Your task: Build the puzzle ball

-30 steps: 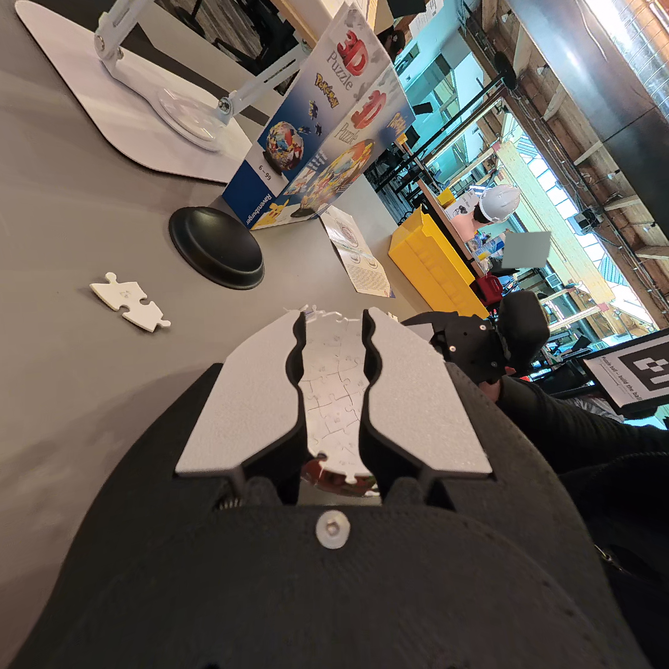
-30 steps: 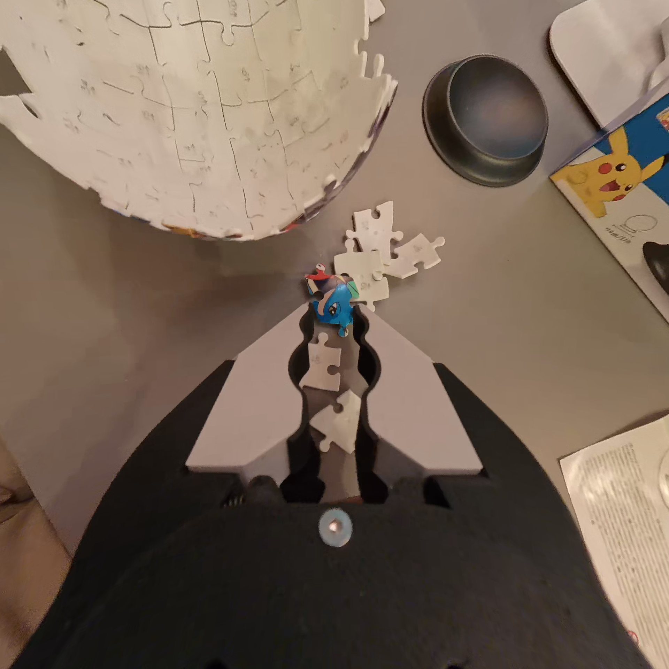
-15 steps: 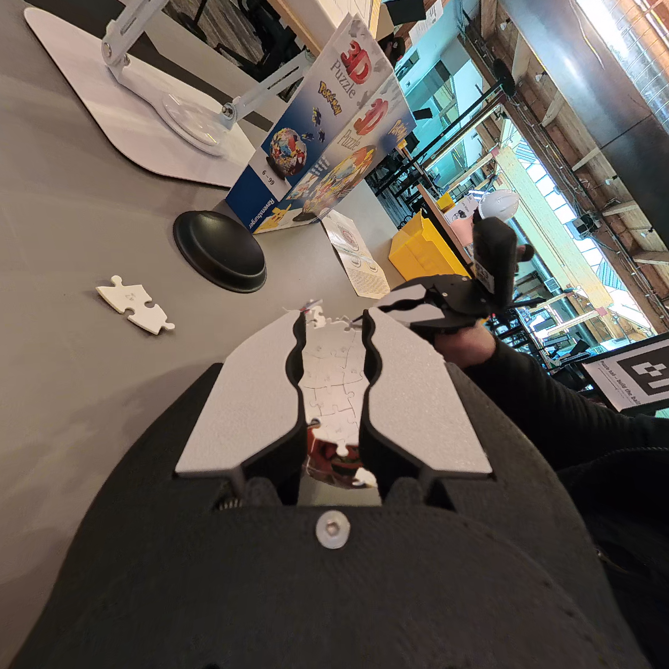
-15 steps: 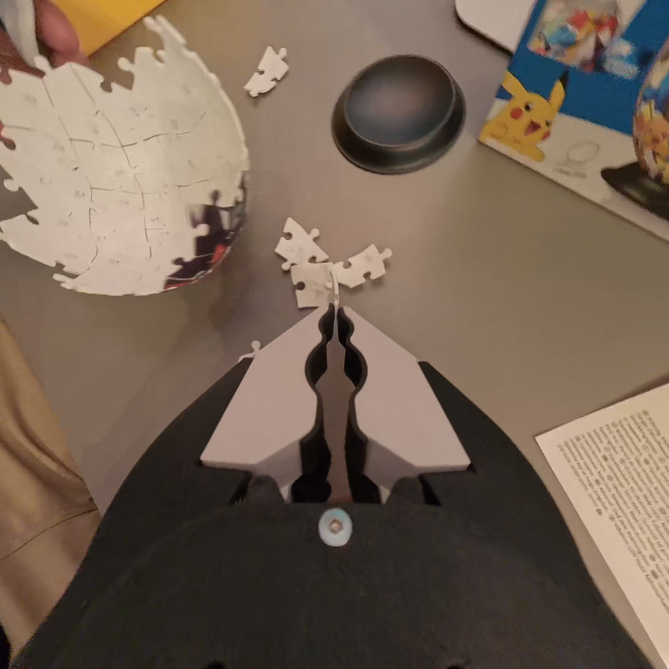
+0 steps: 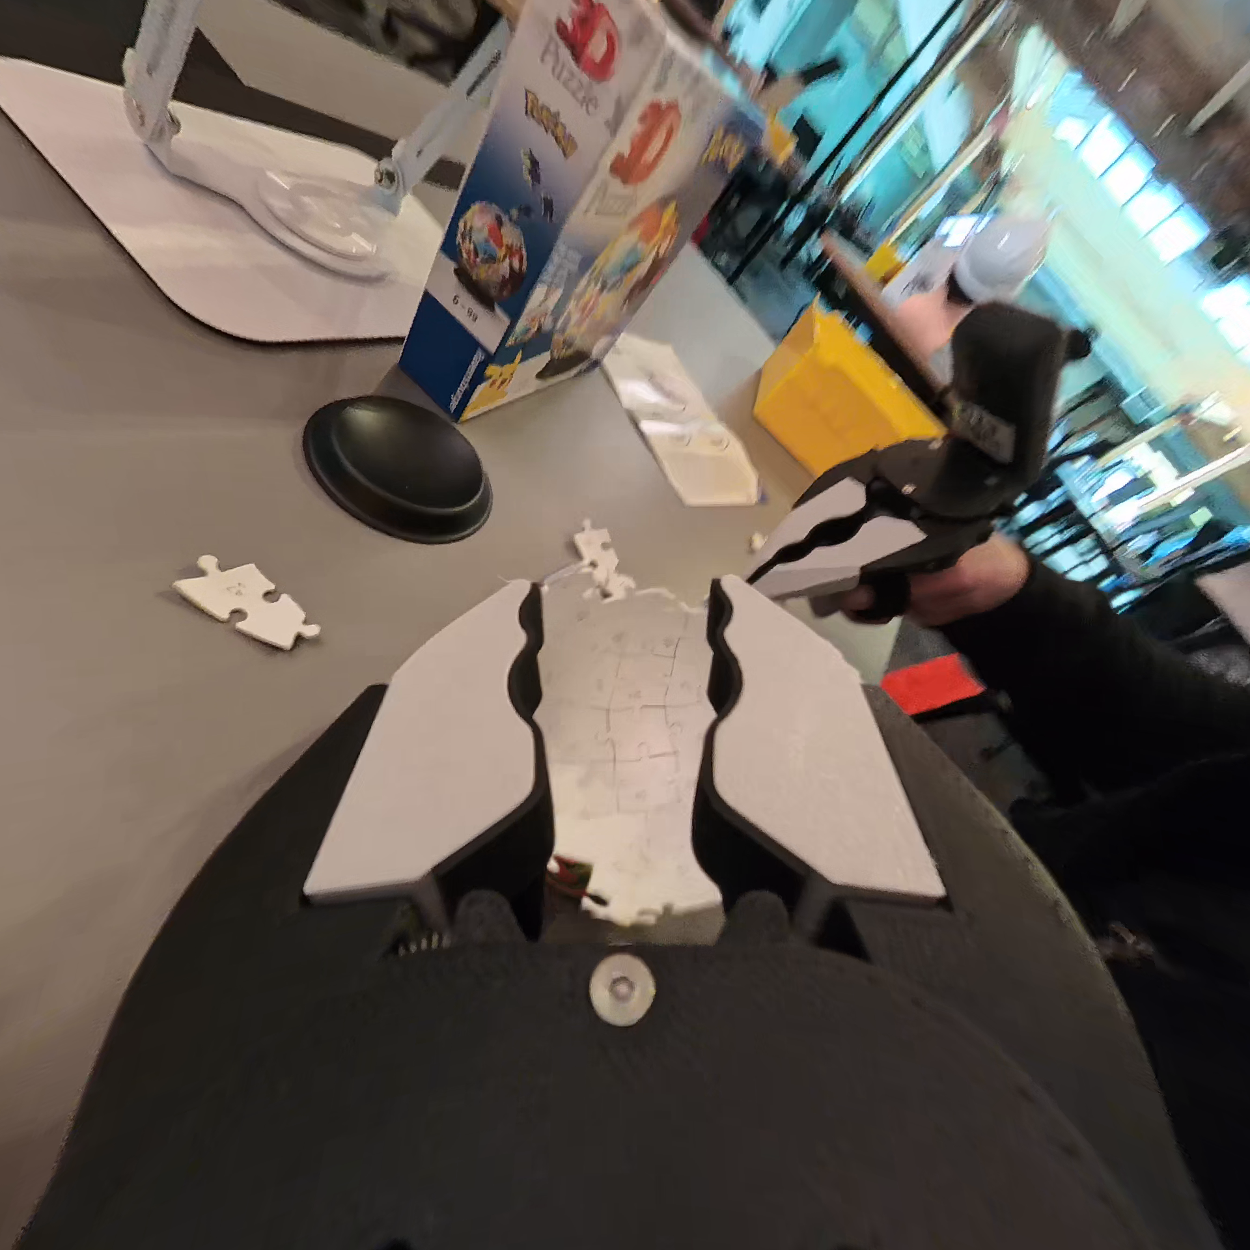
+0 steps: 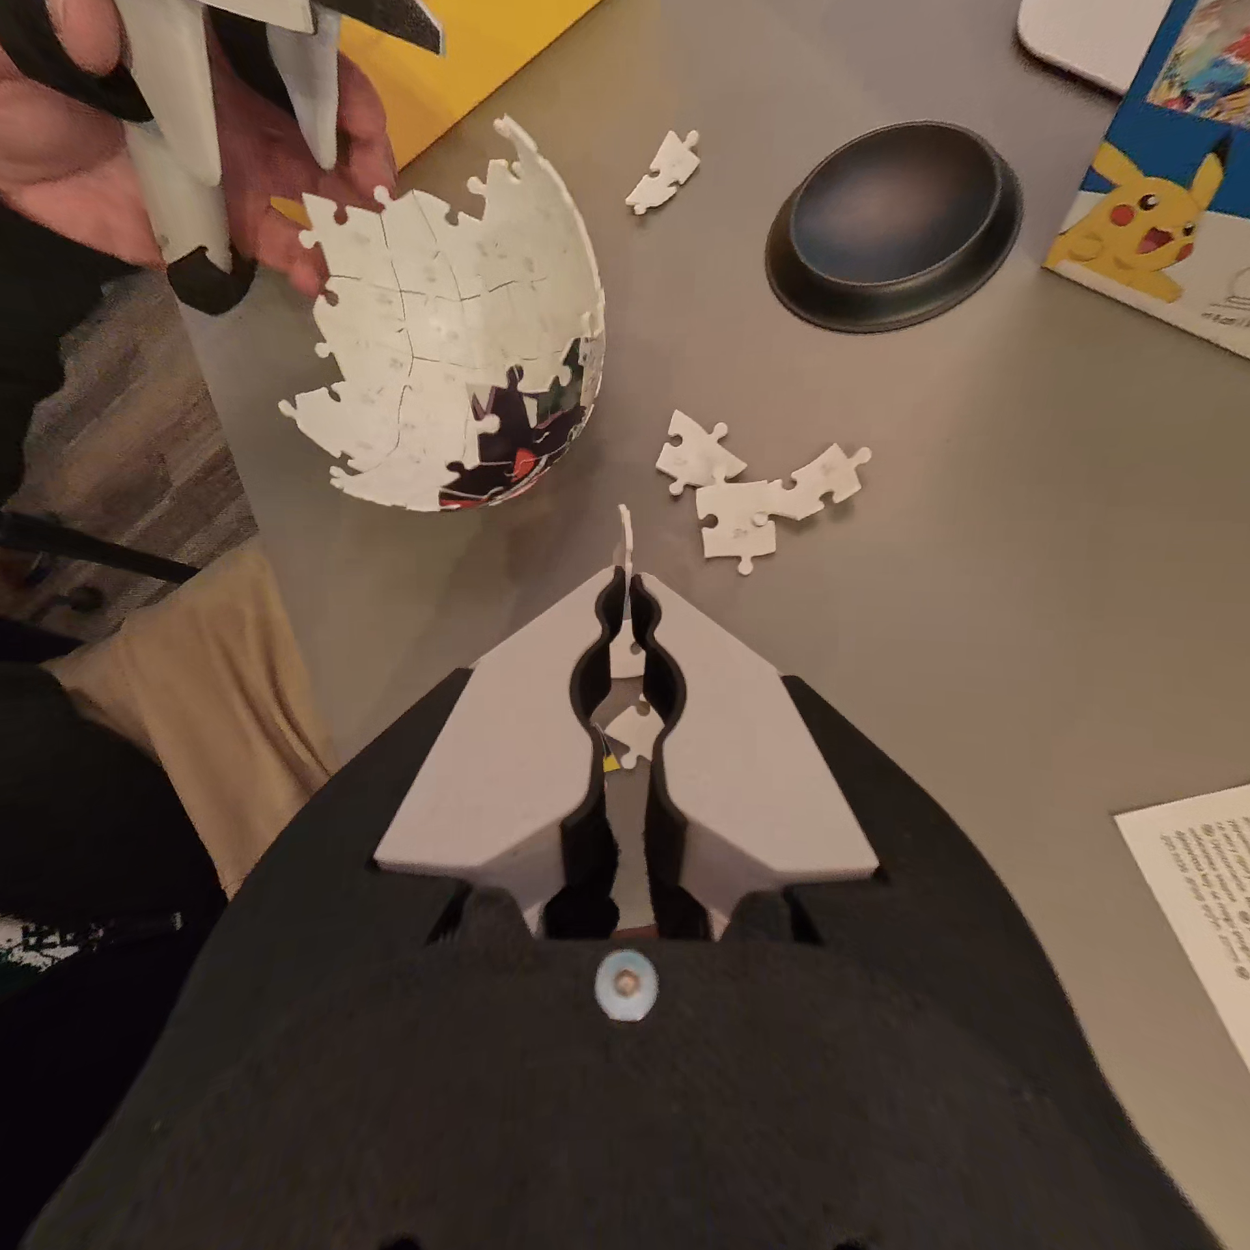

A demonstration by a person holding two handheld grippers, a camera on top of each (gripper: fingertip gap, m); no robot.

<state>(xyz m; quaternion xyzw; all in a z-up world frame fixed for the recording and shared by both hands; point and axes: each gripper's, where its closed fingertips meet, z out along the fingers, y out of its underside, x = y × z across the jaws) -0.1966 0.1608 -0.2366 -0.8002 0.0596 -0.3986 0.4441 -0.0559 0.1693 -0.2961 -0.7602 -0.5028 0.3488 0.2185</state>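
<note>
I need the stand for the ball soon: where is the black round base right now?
In the right wrist view the black round base sits on the grey table, upper right, between the half-built puzzle ball and the puzzle box.

The left wrist view was bright and daylit, with overexposed windows [image 5: 1150, 135] at upper right washing out detail, and motion blur smeared the background and the puzzle box [image 5: 561, 223]. The right wrist view was dimmer and warmer, lit from above, with soft shadows under the partial puzzle ball [image 6: 446, 352] on the grey surface [image 6: 947, 609] and slight blur on the hand [image 6: 135, 135] at upper left. Both views showed strong wide-angle curvature toward the edges.
</note>
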